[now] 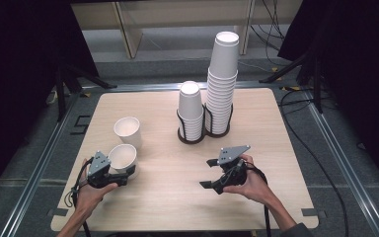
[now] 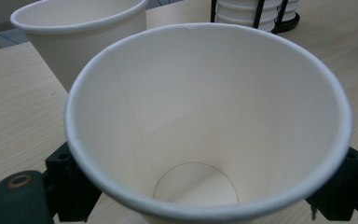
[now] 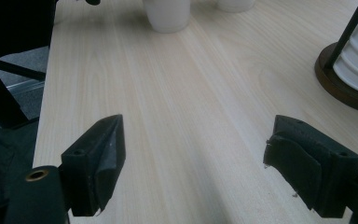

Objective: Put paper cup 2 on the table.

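My left gripper (image 1: 127, 176) is shut on a white paper cup (image 1: 123, 156) near the table's front left. In the left gripper view this cup (image 2: 205, 116) tilts its open mouth toward the camera, and a black jaw presses on each side of its lower wall. A second loose paper cup (image 1: 127, 130) (image 2: 81, 37) stands upright just behind it. My right gripper (image 1: 206, 173) (image 3: 193, 172) rests open over bare wood at the front centre-right, with nothing between its jaws.
Two stacks of white cups stand in black wire holders at the table's middle back: a short stack (image 1: 191, 111) and a tall stack (image 1: 223, 84). The holder's round base (image 3: 349, 88) lies ahead and to the right of the right gripper. The wooden table (image 1: 168, 197) has metal rails around it.
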`<state>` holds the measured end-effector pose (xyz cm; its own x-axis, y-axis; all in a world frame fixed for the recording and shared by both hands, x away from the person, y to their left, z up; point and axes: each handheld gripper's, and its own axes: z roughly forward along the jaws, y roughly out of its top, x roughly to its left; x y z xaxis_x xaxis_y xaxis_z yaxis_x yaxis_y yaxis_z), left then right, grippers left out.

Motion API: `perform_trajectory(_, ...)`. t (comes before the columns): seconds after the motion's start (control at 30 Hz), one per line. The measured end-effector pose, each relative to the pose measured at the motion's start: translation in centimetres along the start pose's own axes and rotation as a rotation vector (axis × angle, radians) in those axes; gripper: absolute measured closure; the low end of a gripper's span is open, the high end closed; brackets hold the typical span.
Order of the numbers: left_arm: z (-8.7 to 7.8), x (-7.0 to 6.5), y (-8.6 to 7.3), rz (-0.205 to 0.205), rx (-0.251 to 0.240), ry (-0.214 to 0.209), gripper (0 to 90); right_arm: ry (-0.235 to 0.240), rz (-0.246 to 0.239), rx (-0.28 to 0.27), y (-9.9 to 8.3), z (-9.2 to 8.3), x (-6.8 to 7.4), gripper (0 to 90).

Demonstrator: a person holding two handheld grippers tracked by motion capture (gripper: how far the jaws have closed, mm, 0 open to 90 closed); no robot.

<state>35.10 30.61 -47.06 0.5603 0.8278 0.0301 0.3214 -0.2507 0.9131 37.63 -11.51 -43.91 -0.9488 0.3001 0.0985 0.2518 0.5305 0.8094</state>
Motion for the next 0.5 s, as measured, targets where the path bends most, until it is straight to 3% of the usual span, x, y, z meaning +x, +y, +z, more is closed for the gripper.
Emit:
perform_trajectory(0.07,0.3,0.0,-0.3,-0.001,-0.012,-0.012,13.7,-0.002,-0.002,-0.001,0.0,-0.1,0.0,19.4)
perform_trajectory(0.13,0.4,-0.1,-0.4,0.004,0.011,-0.004,13.9,-0.006,0.016,0.002,-0.1,-0.2,0.1,19.5)
perform_trajectory(0.17,0.4,-0.2,-0.5,0.006,0.026,-0.002,14.3,-0.004,-0.002,-0.003,-0.1,-0.1,0.0,19.5)
perform_trajectory(0.23,0.3,0.0,-0.6,0.022,0.015,-0.021,14.4,-0.007,-0.006,-0.001,-0.1,-0.1,0.0,19.5)
perform_trajectory(0.37,-0.4,0.4,-0.8,0.016,0.023,-0.016,14.4,0.0,-0.007,-0.006,-0.1,-0.3,0.1,19.6)
perform_trajectory(0.5,-0.4,0.5,-1.4,0.02,0.012,-0.044,14.5,-0.004,-0.011,-0.005,-0.2,-0.3,0.0,19.5)
